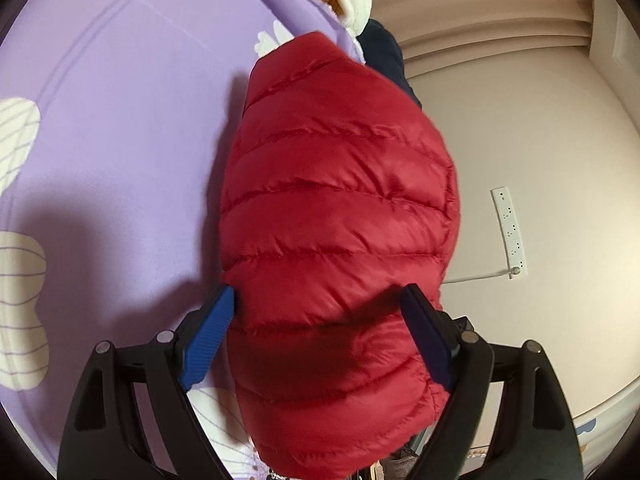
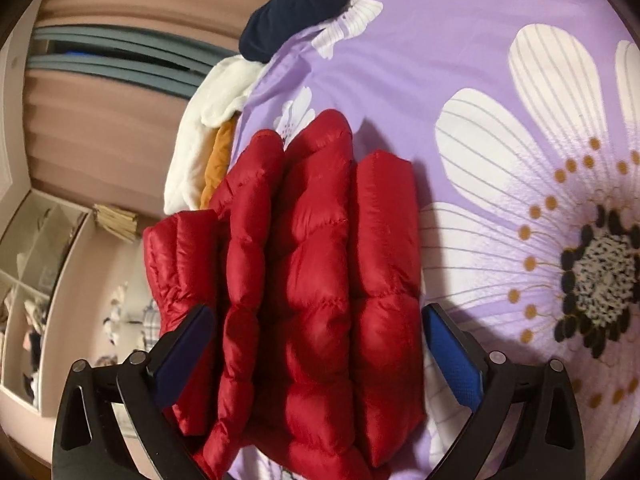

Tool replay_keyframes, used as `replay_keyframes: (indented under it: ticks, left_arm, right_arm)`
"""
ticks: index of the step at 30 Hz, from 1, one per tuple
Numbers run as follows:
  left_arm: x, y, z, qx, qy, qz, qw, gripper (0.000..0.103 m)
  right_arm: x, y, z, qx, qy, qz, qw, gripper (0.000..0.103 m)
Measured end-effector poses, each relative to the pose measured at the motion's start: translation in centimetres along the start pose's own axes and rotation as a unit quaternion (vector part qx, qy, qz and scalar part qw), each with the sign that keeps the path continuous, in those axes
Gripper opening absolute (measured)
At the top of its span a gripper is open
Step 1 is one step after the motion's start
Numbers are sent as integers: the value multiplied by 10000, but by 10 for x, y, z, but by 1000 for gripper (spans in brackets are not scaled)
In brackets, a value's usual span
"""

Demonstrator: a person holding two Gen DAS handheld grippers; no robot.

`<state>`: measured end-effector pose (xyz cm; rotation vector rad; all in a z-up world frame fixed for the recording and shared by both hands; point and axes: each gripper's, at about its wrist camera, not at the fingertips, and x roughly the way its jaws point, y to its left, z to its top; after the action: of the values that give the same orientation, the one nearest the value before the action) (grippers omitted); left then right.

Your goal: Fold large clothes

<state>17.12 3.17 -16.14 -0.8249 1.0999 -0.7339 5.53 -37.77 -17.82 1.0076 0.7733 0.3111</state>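
Observation:
A red quilted puffer jacket [image 1: 340,208] lies folded into a thick bundle on the purple flowered bedsheet [image 1: 120,140], near the bed's edge. My left gripper [image 1: 319,291] straddles its near end with the jaws wide. One blue pad [image 1: 212,336] sits at the jacket's side, and the fabric shows no pinch. In the right wrist view the jacket [image 2: 316,260] shows several stacked red layers on the sheet [image 2: 480,80]. My right gripper [image 2: 318,312] stands open around them, with a strip of sheet showing between the jacket and the right-hand pad [image 2: 452,356].
Beyond the jacket, at the bed's edge, lies a heap of a navy garment [image 2: 296,8], white fleece [image 2: 208,128] and an orange piece [image 2: 218,164]. A socket strip [image 1: 510,232] is on the pink wall. Shelves [image 2: 24,280] stand off the bed.

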Motion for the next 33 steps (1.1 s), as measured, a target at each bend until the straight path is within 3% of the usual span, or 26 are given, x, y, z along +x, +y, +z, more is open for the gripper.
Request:
replay_keyframes:
  ticks: [5, 11, 17, 19, 28, 33]
  left_arm:
    - [13, 8, 4, -169, 106, -115, 9997, 88]
    - [31, 13, 8, -339, 269, -173, 9989, 100]
    - [36, 6, 10, -197, 313, -22, 9993, 100]
    - [36, 2, 10, -73, 293, 90, 9995, 100]
    - [30, -20, 6, 577, 164, 531, 9968, 86]
    - [26, -34, 4, 881, 16, 674, 9938, 86]
  right_arm:
    - [8, -1, 6, -18, 129, -129, 9998, 102]
    - [26, 6, 11, -232, 274, -326, 9988, 102]
    - [34, 13, 12, -484, 255, -397, 9977, 102]
    - [34, 14, 10, -524, 211, -362, 9977, 90]
    - [29, 25, 0, -798, 16, -230, 9965, 55]
    - [25, 54, -9, -1390, -147, -191, 9900, 47]
